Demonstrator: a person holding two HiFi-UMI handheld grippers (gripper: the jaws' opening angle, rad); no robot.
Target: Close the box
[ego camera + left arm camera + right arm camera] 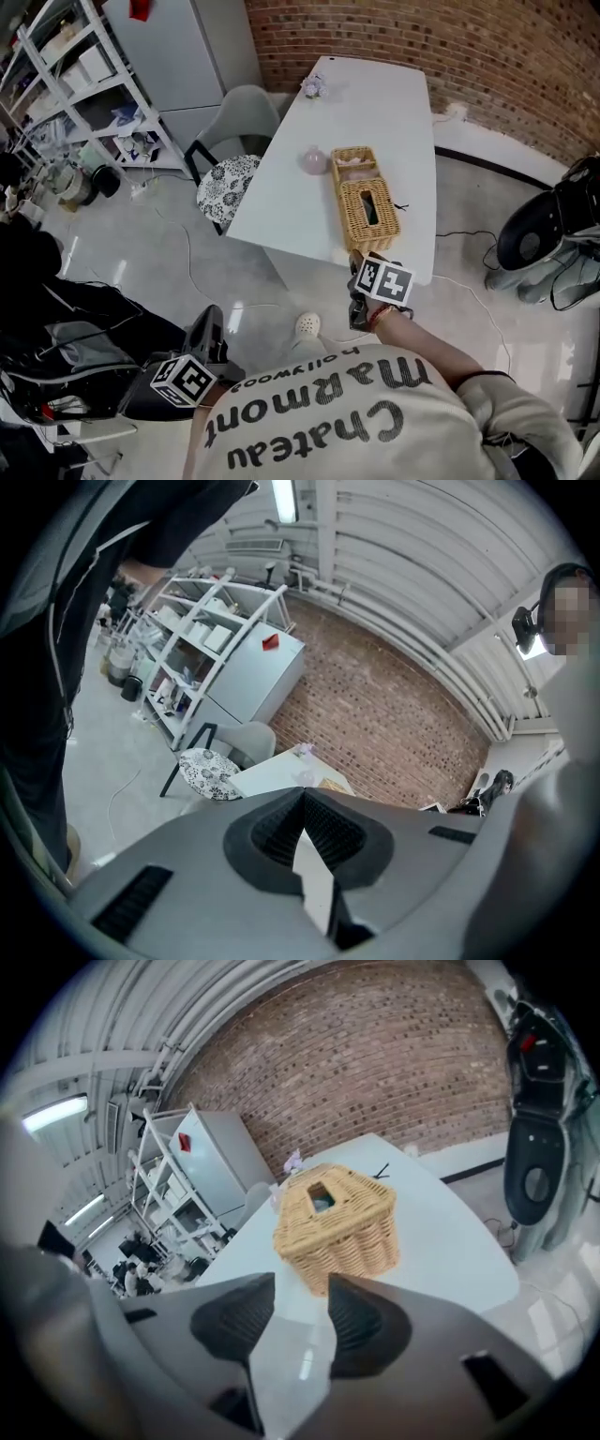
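A wicker box [367, 199] lies lengthwise on the white table [281, 202]. Its near part carries a woven lid with a slot [371, 208], and its far part [353, 161] is open at the top. In the right gripper view the wicker box [336, 1220] stands just beyond the jaws, slot upward. My right gripper [362, 281] hovers at the table's near edge, close to the box's near end, and is open [298, 1288] with nothing between its fingers. My left gripper [192, 370] hangs low at my left side, far from the table, and is shut [302, 799] on nothing.
A pale pink round object [314, 159] sits left of the box, and a small item [312, 87] lies at the table's far end. A chair with a patterned cushion [228, 183] stands at the table's left. Shelving [89, 84] fills the left; a black machine [544, 225] stands on the right.
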